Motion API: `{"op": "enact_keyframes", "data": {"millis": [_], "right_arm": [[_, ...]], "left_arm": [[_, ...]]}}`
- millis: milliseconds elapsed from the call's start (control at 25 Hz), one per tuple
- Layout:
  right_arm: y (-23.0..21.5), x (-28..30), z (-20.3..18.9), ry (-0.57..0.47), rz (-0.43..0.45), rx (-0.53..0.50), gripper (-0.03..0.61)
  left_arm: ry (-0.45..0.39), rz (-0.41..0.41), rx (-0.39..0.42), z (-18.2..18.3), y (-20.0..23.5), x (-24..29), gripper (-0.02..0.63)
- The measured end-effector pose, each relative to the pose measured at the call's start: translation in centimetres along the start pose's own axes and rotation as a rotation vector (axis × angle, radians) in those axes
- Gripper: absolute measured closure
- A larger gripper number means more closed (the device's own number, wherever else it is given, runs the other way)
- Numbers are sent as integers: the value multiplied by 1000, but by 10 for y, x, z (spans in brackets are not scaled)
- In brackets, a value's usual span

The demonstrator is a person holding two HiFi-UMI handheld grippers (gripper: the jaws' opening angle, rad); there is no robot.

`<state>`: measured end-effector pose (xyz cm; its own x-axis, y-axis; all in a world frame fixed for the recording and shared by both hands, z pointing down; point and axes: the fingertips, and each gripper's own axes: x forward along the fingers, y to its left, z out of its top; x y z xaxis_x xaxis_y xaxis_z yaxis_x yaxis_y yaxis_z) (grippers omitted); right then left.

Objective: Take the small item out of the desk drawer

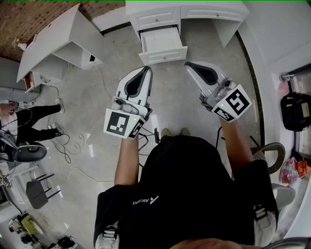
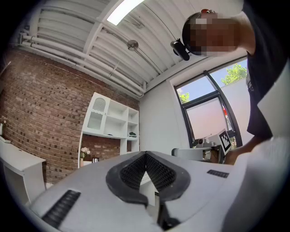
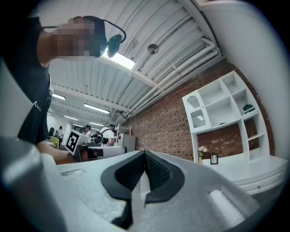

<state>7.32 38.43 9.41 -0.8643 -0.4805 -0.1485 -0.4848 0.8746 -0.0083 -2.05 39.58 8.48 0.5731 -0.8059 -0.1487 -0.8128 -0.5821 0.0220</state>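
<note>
The white desk [image 1: 214, 10] stands at the top of the head view with one drawer [image 1: 163, 44] pulled open. The drawer's inside looks plain white, and I cannot make out any small item in it. My left gripper [image 1: 147, 71] is held in the air short of the drawer, its jaws shut with nothing between them. To its right, my right gripper [image 1: 189, 64] is held at about the same distance from the desk, shut and empty too. In the left gripper view the left gripper [image 2: 146, 154] has its black pads pressed together. The right gripper [image 3: 144, 153] looks the same in its own view.
A white shelf unit [image 1: 58, 41] stands to the left by a brick wall. Another person's legs [image 1: 34, 119] and loose cables [image 1: 73, 146] are on the floor at left. A black bag [image 1: 296, 112] hangs at right, and a chair [image 1: 36, 192] sits at lower left.
</note>
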Motion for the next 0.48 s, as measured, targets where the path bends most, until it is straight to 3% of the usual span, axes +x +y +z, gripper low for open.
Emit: {"op": "enact_keyframes", "data": {"millis": [480], "right_arm": [[7, 16, -7, 14, -9, 23, 578]], "left_arm": [[-10, 9, -12, -3, 19, -15, 615]]}}
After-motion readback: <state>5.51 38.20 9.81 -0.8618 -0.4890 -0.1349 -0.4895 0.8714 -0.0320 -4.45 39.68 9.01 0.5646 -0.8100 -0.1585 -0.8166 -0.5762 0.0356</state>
